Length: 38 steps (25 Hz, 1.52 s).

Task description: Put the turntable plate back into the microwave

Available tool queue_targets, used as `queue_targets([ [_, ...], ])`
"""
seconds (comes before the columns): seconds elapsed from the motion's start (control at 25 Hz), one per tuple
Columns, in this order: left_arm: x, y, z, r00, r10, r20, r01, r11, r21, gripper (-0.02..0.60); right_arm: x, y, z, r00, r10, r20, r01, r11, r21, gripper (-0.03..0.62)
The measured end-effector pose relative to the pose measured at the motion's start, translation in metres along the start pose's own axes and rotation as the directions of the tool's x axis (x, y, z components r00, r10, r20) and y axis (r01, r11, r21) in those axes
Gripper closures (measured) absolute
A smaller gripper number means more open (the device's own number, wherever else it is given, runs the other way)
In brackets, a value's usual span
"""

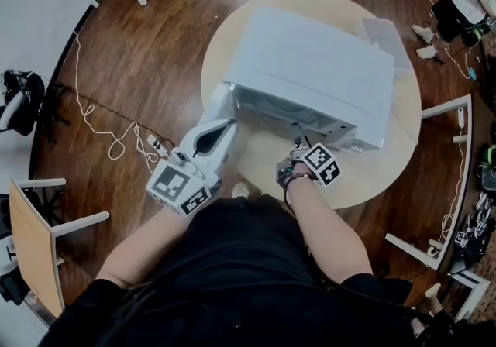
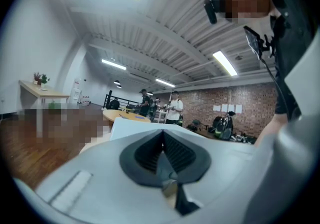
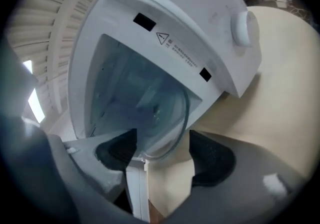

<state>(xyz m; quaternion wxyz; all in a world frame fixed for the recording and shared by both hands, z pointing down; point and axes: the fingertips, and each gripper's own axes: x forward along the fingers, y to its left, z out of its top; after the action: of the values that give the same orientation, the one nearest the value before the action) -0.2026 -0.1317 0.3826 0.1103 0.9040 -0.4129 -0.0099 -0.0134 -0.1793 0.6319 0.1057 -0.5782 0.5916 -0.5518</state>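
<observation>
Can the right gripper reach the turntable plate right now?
Likely yes: the right gripper, jaws apart, faces the open microwave, with the turntable plate just ahead inside, nothing blocking it.

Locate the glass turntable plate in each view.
Head view: hidden under the top of the microwave.
Left gripper view: not in it.
Right gripper view: glass plate centre, in the cavity mouth, rim between the open jaws of the right gripper.
Shared landmark: the white microwave.

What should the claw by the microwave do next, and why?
Probably draw the right claw back from the opening. Its jaws stand apart, pinching nothing, and the glass plate already seems to lie inside the microwave. Whether it sits flat, I cannot tell.
</observation>
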Motion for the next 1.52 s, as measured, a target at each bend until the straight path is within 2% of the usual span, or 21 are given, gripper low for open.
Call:
queue_targets([
  [0.12, 0.007, -0.011, -0.007, 1.000, -0.021, -0.003, 0.021, 1.000, -0.001, 0.575, -0.015, 0.010, -0.001, 0.998, 0.047, -0.029, -0.049, 0.994, -0.095, 0.264],
  [0.28, 0.018, -0.023, -0.016, 0.999, -0.051, -0.010, 0.051, 0.999, -0.006, 0.575, -0.040, 0.019, 0.010, 0.995, 0.098, -0.027, -0.101, 0.971, -0.218, 0.264],
  [0.48, 0.032, -0.035, -0.029, 0.995, -0.090, -0.036, 0.090, 0.996, 0.000, 0.575, -0.066, 0.007, 0.031, 0.995, 0.101, -0.007, -0.097, 0.927, -0.362, 0.264],
  [0.6, 0.039, -0.041, -0.036, 0.992, -0.117, -0.053, 0.118, 0.993, 0.011, 0.575, -0.080, 0.003, 0.037, 0.994, 0.107, 0.004, -0.095, 0.902, -0.422, 0.264],
  [0.76, 0.047, -0.043, -0.037, 0.989, -0.140, -0.051, 0.140, 0.990, 0.000, 0.575, -0.088, 0.001, 0.031, 0.992, 0.121, -0.024, -0.118, 0.868, -0.483, 0.264],
  [0.88, 0.061, -0.049, -0.039, 0.982, -0.176, -0.063, 0.175, 0.984, -0.015, 0.575, -0.101, -0.002, 0.041, 0.990, 0.138, -0.037, -0.137, 0.846, -0.515, 0.272],
  [1.08, 0.069, -0.045, -0.041, 0.983, -0.166, -0.079, 0.164, 0.986, -0.039, 0.575, -0.126, -0.003, 0.060, 0.988, 0.154, -0.014, -0.134, 0.808, -0.574, 0.386],
  [1.28, 0.074, -0.040, -0.048, 0.977, -0.178, -0.119, 0.177, 0.984, -0.027, 0.575, -0.136, -0.003, 0.075, 0.989, 0.134, 0.061, -0.069, 0.789, -0.611, 0.490],
  [1.4, 0.072, -0.033, -0.059, 0.973, -0.179, -0.148, 0.177, 0.984, -0.021, 0.575, -0.138, 0.010, 0.082, 0.983, 0.161, 0.086, -0.062, 0.738, -0.672, 0.582],
  [1.52, 0.074, -0.031, -0.072, 0.967, -0.186, -0.172, 0.184, 0.983, -0.027, 0.575, -0.141, 0.014, 0.087, 0.981, 0.157, 0.115, -0.020, 0.669, -0.743, 0.592],
])
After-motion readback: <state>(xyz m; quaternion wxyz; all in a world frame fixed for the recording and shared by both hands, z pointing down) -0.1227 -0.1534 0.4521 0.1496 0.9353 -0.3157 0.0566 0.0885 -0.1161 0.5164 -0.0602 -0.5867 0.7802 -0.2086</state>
